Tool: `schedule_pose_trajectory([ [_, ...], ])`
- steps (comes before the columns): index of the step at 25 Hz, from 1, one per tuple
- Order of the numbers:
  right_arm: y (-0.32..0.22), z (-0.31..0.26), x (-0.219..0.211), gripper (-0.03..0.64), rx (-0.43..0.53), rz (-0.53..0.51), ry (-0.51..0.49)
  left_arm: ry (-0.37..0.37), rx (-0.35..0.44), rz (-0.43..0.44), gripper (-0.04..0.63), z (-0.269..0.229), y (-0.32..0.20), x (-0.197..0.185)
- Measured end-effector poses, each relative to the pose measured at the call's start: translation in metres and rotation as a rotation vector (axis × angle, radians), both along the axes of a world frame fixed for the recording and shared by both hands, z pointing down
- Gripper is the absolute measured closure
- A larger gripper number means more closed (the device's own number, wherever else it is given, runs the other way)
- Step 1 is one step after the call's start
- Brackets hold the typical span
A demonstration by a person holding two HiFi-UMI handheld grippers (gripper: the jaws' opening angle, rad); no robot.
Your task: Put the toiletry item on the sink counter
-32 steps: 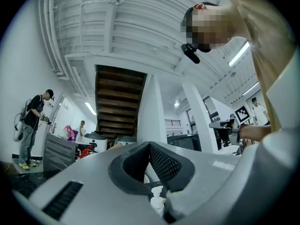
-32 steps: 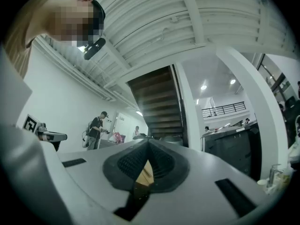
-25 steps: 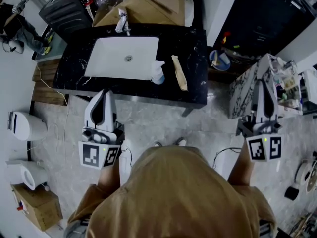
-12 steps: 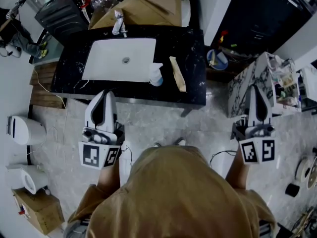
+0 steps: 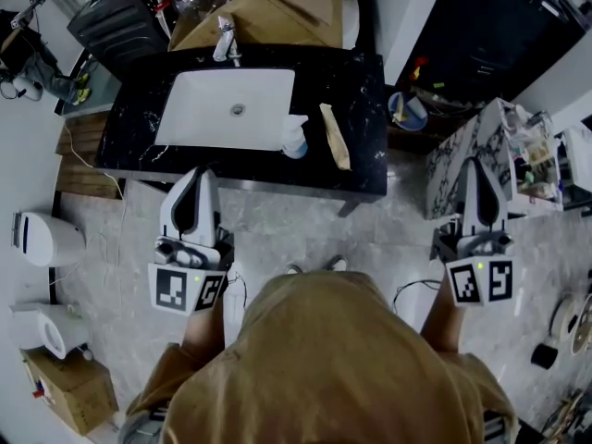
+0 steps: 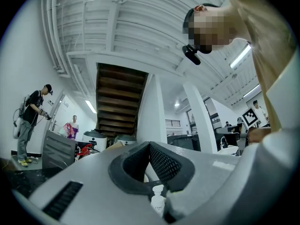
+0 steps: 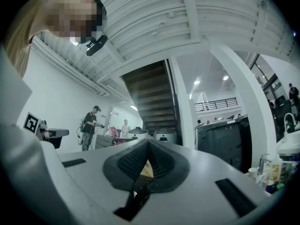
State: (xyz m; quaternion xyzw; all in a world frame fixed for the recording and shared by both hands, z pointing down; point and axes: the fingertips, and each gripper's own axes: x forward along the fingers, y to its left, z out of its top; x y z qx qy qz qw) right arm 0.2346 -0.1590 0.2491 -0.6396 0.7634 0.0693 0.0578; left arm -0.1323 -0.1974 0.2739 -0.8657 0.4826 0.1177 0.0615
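Note:
A black marble sink counter with a white basin stands ahead of me in the head view. On it, right of the basin, are a small white bottle and a tan tube-shaped item. My left gripper hovers just in front of the counter's front edge, jaws shut and holding nothing. My right gripper is off to the right of the counter, also shut and holding nothing. In the left gripper view the white bottle peeks through the slot under the shut left gripper. The right gripper shows shut pads.
A faucet stands behind the basin, with cardboard boxes beyond it. A white marble-patterned stand crowded with bottles sits under the right gripper. A blue bowl lies beside the counter. White appliances and a box stand on the floor at the left.
The right gripper has drifted slightly left. The left gripper and the items on the counter stay where they were.

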Motion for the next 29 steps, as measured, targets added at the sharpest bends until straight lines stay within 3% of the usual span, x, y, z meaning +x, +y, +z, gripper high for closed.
schedule_pose_trajectory([
  [29, 0.013, 0.006, -0.006, 0.614, -0.018, -0.031, -0.018, -0.012, -0.020, 0.014, 0.591, 0.004, 0.014, 0.005],
])
